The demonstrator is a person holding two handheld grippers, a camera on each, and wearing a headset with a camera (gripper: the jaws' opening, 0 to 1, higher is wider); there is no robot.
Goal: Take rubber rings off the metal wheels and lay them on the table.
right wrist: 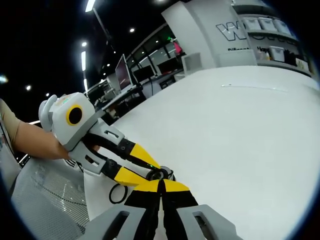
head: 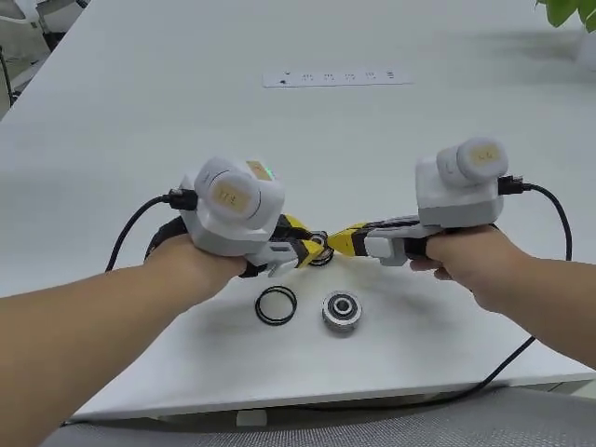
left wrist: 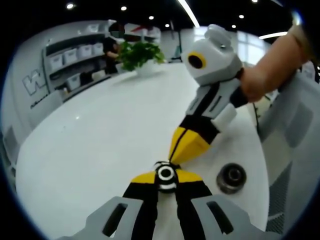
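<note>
Two tools meet: left tool [head: 313, 250] clamps a metal wheel [left wrist: 165, 175], right tool [head: 337, 242] is closed against it; a rubber ring [head: 277, 305] and second wheel [head: 342, 310] lie nearby.

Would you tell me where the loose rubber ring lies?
In the head view, the rubber ring lies on the table just left of the free metal wheel.

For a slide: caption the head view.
Left gripper and right gripper meet at one wheel; rubber ring and second wheel lie on the table.
</note>
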